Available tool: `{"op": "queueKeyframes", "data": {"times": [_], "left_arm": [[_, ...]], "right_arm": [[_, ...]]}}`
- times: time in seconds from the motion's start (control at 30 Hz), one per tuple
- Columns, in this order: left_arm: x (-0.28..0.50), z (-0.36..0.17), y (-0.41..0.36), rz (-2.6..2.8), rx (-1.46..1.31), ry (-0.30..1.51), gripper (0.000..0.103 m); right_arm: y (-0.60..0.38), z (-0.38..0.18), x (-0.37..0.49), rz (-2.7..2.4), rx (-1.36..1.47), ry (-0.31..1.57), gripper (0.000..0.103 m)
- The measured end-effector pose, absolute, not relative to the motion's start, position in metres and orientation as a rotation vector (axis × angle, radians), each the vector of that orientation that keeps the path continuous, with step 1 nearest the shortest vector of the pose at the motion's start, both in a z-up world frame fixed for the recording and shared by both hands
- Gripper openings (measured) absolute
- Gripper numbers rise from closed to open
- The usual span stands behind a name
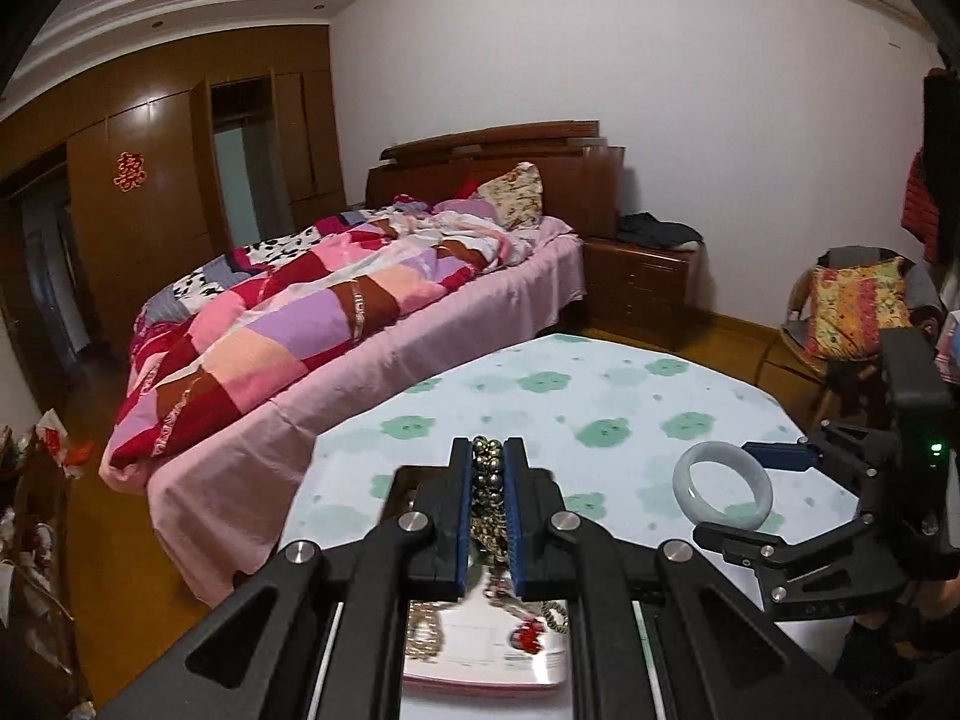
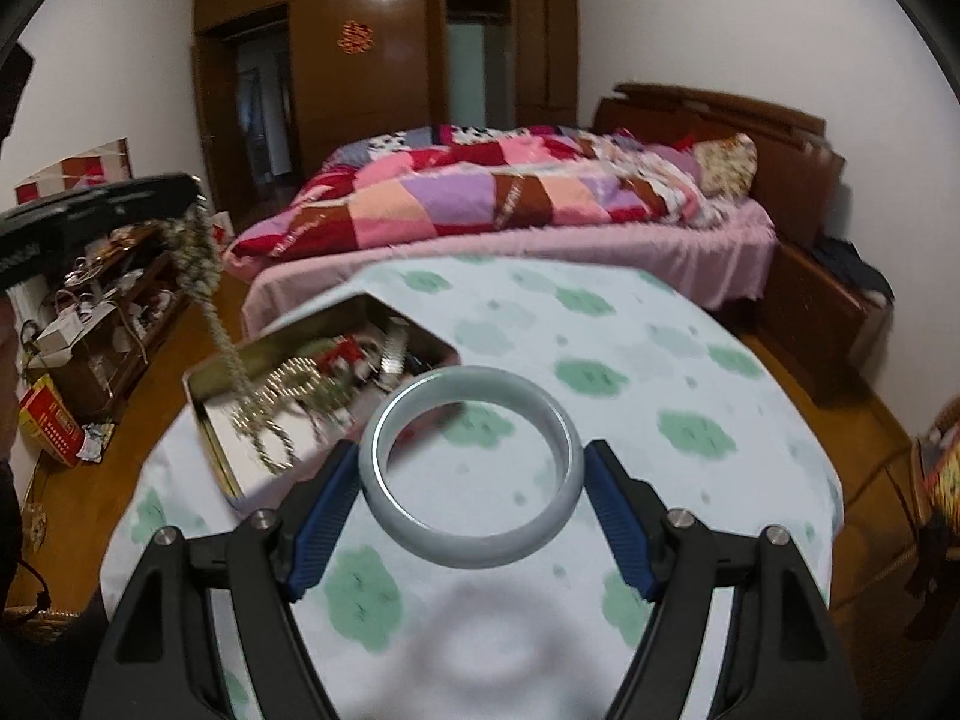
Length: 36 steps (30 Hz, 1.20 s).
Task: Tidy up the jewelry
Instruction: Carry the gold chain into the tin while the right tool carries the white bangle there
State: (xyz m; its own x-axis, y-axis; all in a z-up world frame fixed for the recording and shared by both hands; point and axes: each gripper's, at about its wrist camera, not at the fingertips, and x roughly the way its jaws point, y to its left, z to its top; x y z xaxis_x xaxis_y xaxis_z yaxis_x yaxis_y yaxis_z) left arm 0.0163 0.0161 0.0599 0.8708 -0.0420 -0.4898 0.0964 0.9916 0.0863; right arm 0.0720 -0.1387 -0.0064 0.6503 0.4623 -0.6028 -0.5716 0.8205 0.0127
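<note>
My left gripper point(image 1: 486, 450) is shut on a strand of dark gold beads point(image 1: 487, 471), held up above an open metal tin point(image 1: 480, 654) of mixed jewelry. In the right wrist view the left gripper point(image 2: 180, 198) is at the upper left. A pale chain point(image 2: 207, 276) hangs from it down into the tin point(image 2: 210, 420). My right gripper point(image 2: 471, 480) is shut on a pale grey-green bangle point(image 2: 480, 552), with a blue pad on each side of it, above the clouded tablecloth point(image 2: 660, 360). The left wrist view shows this bangle point(image 1: 723, 468) at the right, in the right gripper point(image 1: 729, 495).
The round table point(image 1: 600, 396) stands beside a bed with a patchwork quilt point(image 2: 510, 198). A wooden nightstand point(image 1: 642, 276) and a chair with a patterned cushion point(image 1: 858, 306) are to the right. A cluttered low shelf point(image 2: 108, 324) and a red box point(image 2: 51, 426) are to the left.
</note>
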Motion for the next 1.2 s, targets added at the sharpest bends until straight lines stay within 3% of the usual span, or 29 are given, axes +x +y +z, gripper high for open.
{"op": "queueKeyframes", "data": {"times": [1.2], "left_arm": [[0.054,-0.032,0.071,-0.003,0.001,0.717,0.009]], "right_arm": [[-0.033,-0.043,0.091,0.727,-0.327,0.693,0.077]]}}
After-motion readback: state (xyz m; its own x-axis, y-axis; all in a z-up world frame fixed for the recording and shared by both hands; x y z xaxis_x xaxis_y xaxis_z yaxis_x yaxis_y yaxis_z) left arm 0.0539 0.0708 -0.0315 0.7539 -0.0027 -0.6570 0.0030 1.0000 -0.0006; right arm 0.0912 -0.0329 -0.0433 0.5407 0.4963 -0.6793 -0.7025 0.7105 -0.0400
